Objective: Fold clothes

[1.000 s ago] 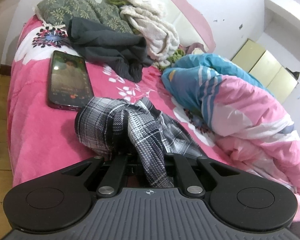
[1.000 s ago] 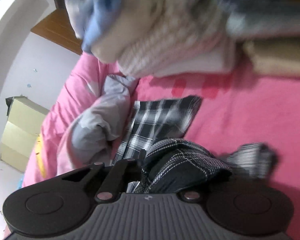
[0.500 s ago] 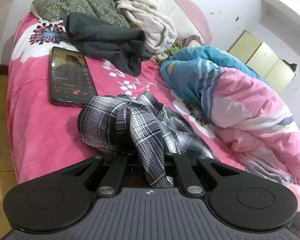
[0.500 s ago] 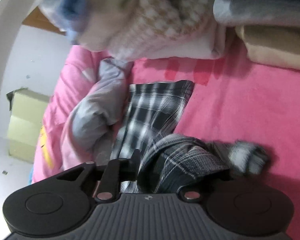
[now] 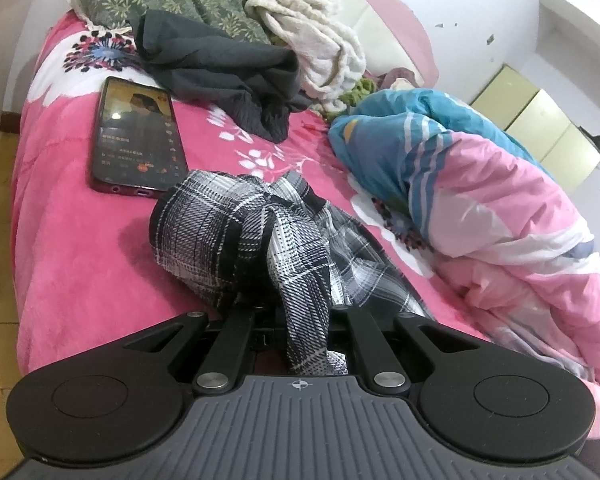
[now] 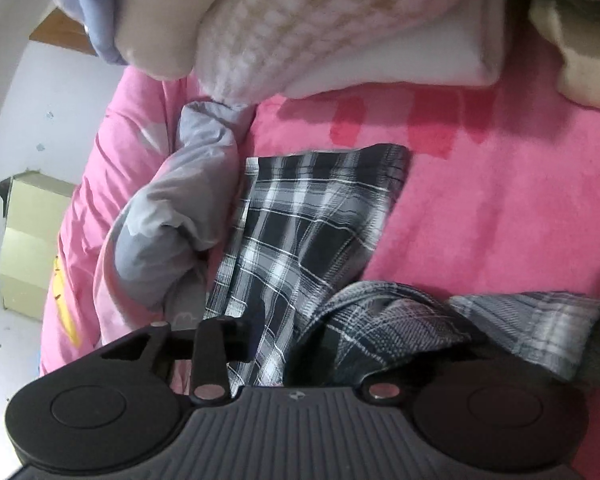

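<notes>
Pink bedding (image 5: pixel 80 248) fills both views. At lower centre of the left view, my left gripper (image 5: pixel 296 312) is clamped on a bunched plaid garment (image 5: pixel 228 236). That view alone shows a phone (image 5: pixel 136 140) at upper left, dark clothes (image 5: pixel 220 68) behind it and a rumpled quilt (image 5: pixel 480 208) at right. In the right view my right gripper (image 6: pixel 300 344) pinches the plaid garment (image 6: pixel 312 224), which spreads flat toward centre frame; folded laundry (image 6: pixel 340 28) sits along the top.
</notes>
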